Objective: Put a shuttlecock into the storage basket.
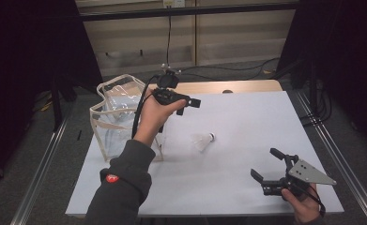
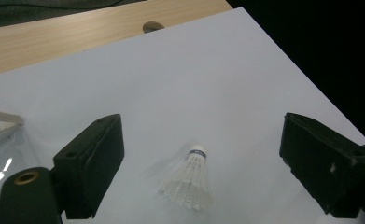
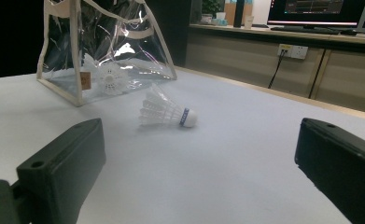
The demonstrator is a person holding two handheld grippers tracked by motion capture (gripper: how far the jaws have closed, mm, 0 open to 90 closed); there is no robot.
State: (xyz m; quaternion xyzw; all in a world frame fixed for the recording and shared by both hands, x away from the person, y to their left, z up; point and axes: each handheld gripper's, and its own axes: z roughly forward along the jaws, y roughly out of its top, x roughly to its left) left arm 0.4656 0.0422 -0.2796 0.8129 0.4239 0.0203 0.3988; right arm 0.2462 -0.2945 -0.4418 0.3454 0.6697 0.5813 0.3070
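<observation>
High view: a shuttlecock (image 1: 202,140) lies on its side on the white table (image 1: 247,122), just right of a clear bag (image 1: 118,112), apart from both tools.
Bag: stands open-topped, another shuttlecock (image 3: 109,78) already inside, likely the loose one's destination.
Left gripper (image 1: 190,104): raised above the table in a bent wrist, jaws spread wide and empty, aimed down toward the loose shuttlecock.
Right gripper (image 1: 268,166): low at the near edge, jaws spread, holding nothing.
</observation>
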